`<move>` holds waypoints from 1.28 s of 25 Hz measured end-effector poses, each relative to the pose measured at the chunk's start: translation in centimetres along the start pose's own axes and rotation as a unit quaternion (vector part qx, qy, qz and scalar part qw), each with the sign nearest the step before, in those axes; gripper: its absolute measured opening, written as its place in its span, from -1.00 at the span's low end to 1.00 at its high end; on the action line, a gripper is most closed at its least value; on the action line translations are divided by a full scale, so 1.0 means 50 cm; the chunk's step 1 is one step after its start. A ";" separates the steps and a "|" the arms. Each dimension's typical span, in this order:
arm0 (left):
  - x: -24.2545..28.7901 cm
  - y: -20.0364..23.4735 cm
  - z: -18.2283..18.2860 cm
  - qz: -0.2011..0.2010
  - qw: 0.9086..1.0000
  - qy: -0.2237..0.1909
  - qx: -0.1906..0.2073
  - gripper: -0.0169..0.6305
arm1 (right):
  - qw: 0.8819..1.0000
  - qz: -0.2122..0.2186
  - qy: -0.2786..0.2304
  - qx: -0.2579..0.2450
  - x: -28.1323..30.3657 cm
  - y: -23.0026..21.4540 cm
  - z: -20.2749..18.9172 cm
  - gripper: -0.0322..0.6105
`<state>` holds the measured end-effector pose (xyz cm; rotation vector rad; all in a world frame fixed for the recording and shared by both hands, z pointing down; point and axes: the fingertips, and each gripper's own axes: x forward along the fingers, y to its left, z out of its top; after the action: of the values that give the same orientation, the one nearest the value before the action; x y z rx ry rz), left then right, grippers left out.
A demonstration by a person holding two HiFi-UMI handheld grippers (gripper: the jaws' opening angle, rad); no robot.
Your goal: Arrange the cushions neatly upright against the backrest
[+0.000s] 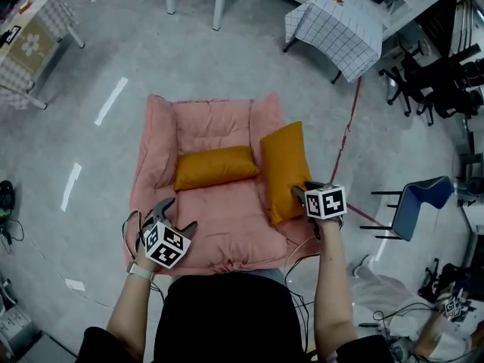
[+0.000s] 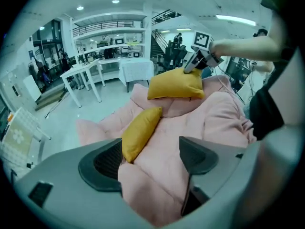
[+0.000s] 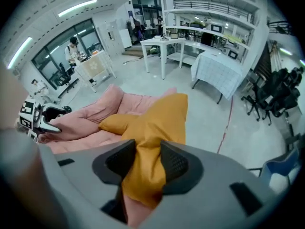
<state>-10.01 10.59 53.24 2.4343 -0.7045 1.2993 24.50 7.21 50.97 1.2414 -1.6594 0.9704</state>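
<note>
A pink padded sofa (image 1: 219,233) lies open on the grey floor, its backrest (image 1: 212,123) at the far side. One mustard cushion (image 1: 215,167) lies crosswise at the foot of the backrest. A second mustard cushion (image 1: 283,169) stands along the right armrest. My right gripper (image 1: 300,195) is shut on its near edge, and the fabric bunches between the pads (image 3: 174,163). My left gripper (image 1: 175,216) hangs open over the sofa's front left, with nothing between its fingers (image 2: 193,154). From it I see both cushions (image 2: 140,130) and the right gripper (image 2: 193,66).
A table with a checked cloth (image 1: 336,21) stands at the far right, another (image 1: 30,40) at the far left. White table legs (image 1: 219,2) stand behind the sofa. A blue chair (image 1: 423,199) and a red floor line (image 1: 348,134) are on the right. Cables trail by my feet.
</note>
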 end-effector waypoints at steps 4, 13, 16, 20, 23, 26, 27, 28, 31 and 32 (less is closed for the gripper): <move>-0.026 -0.023 0.006 0.023 0.999 0.000 -0.022 0.22 | 0.998 0.035 -0.014 -0.058 -0.027 0.021 0.027 -0.65; -0.082 0.005 0.065 0.067 0.997 -0.023 -0.011 0.22 | 0.976 0.078 -0.008 -0.203 -0.110 0.091 0.080 -0.84; -0.091 0.019 0.085 0.071 0.997 -0.036 0.004 0.22 | 0.964 0.089 -0.016 -0.251 -0.138 0.122 0.102 -0.85; -0.082 0.018 0.097 0.060 0.997 -0.043 0.022 0.22 | 0.952 0.125 -0.043 -0.278 -0.183 0.167 0.140 -0.84; -0.077 0.021 0.097 0.056 0.997 -0.042 0.032 0.22 | 0.939 0.168 -0.065 -0.294 -0.200 0.219 0.160 -0.84; -0.082 0.028 0.095 0.052 0.996 -0.046 0.046 0.22 | 0.917 0.210 -0.068 -0.333 -0.205 0.288 0.165 -0.84; -0.084 0.032 0.095 0.049 0.996 -0.049 0.053 0.22 | 0.907 0.223 -0.064 -0.352 -0.206 0.313 0.163 -0.84; -0.086 0.037 0.094 0.045 0.996 -0.051 0.061 0.22 | 0.896 0.233 -0.060 -0.372 -0.206 0.336 0.162 -0.84; -0.091 0.055 0.089 0.031 0.994 -0.055 0.084 0.22 | 0.863 0.260 -0.055 -0.430 -0.207 0.400 0.162 -0.84; -0.093 0.061 0.086 0.024 0.994 -0.055 0.090 0.22 | 0.851 0.267 -0.054 -0.449 -0.207 0.420 0.160 -0.84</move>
<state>-10.90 7.31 47.06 2.6656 -0.7061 1.3048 4.53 7.83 36.36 0.1968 -2.2138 0.2883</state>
